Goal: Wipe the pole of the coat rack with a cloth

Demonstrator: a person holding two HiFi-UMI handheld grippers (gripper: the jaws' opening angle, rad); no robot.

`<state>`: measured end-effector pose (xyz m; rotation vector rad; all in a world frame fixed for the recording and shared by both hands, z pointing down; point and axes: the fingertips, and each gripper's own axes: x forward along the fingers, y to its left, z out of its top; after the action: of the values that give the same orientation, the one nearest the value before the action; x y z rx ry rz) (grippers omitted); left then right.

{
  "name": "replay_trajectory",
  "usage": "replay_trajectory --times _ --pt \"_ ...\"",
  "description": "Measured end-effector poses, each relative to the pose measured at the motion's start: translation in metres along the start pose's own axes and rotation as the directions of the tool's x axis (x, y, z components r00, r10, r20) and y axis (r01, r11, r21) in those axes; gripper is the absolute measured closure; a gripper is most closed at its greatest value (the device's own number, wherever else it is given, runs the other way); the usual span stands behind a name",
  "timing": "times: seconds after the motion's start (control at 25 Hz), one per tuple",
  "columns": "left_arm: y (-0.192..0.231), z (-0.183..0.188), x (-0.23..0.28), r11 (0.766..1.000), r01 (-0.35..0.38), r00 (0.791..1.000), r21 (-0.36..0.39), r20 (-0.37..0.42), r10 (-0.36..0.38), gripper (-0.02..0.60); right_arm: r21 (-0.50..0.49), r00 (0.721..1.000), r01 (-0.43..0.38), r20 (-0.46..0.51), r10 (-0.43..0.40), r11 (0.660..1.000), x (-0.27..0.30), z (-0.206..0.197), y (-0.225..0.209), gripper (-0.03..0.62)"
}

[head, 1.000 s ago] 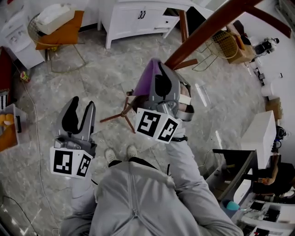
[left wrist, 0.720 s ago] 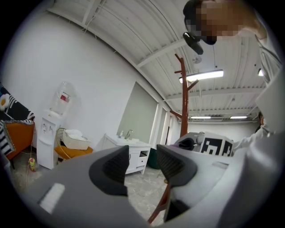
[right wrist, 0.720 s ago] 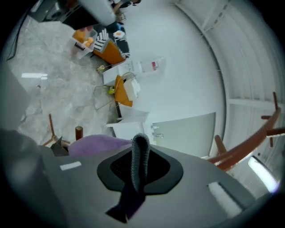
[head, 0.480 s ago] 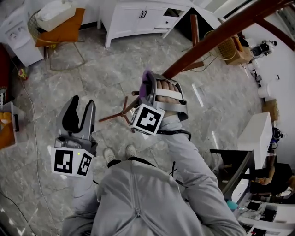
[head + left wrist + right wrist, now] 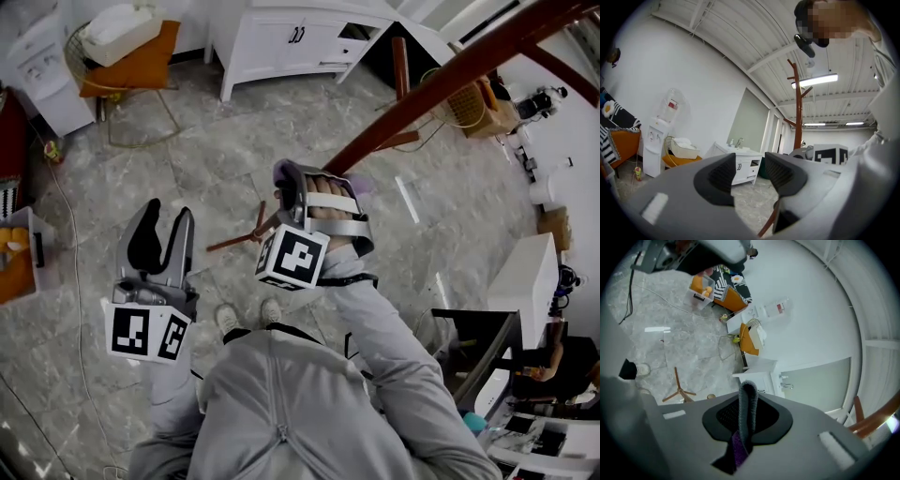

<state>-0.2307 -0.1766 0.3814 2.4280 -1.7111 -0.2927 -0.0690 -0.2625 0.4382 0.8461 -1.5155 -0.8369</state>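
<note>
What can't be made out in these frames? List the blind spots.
- Head view: whether the cloth touches the pole; the right gripper and hand cover that spot.
- Head view: the pole's top, cut off by the upper right edge.
- Right gripper view: the pole is only a sliver at the lower right rim, so no contact is visible.

Brightly and evenly lit from a ceiling strip lamp [image 5: 814, 80] glowing just right of the coat rack pole [image 5: 798, 108], with pale glare streaks on the floor [image 5: 216, 131] right of the pole's foot, soft shadows, heavy fisheye bending with black corners in both gripper views, and the nearest foreground out of focus.
</note>
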Motion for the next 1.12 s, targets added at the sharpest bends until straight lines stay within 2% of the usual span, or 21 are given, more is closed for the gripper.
replay_trajectory --times 0.12,0.24,0.44,0.64,0.76,0.84,0.96,1.12 --pt "-0.001 0.002 -0.001 1.000 -0.003 1.000 0.007 0.001 0.003 0.376 0.081 0.997 0.012 0.075 -0.018 0.997 -0.025 0.018 -0.014 0.565" --pt "-0.005 0.003 -0.001 1.000 -0.006 1.000 0.016 0.001 0.006 0.376 0.214 0.984 0.010 0.172 -0.048 0.977 -0.052 0.030 -0.033 0.565" --pt "-0.011 0.012 -0.002 0.999 -0.008 1.000 0.041 0.005 0.008 0.376 0.452 0.935 -0.039 0.332 -0.128 0.891 -0.101 0.036 -0.073 0.565" --pt "-0.014 0.022 -0.003 0.997 -0.018 1.000 0.073 0.012 0.017 0.376 0.574 0.879 -0.052 0.415 -0.235 0.817 -0.145 0.031 -0.105 0.565" --pt "-0.017 0.026 -0.003 0.995 -0.021 1.000 0.093 0.011 0.020 0.376 0.614 0.847 -0.065 0.452 -0.282 0.787 -0.174 0.020 -0.129 0.565" --pt "-0.020 0.029 -0.002 0.994 -0.020 1.000 0.105 0.011 0.019 0.376 0.672 0.834 -0.082 0.450 -0.318 0.736 -0.189 0.002 -0.142 0.565" --pt "-0.027 0.035 0.001 0.992 -0.013 1.000 0.126 0.011 0.012 0.376 0.778 0.821 -0.085 0.409 -0.398 0.623 -0.208 -0.034 -0.161 0.565" --pt "-0.041 0.040 0.009 0.988 0.008 1.000 0.155 0.013 -0.010 0.376 0.841 0.788 -0.008 0.339 -0.514 0.542 -0.229 -0.087 -0.185 0.565"
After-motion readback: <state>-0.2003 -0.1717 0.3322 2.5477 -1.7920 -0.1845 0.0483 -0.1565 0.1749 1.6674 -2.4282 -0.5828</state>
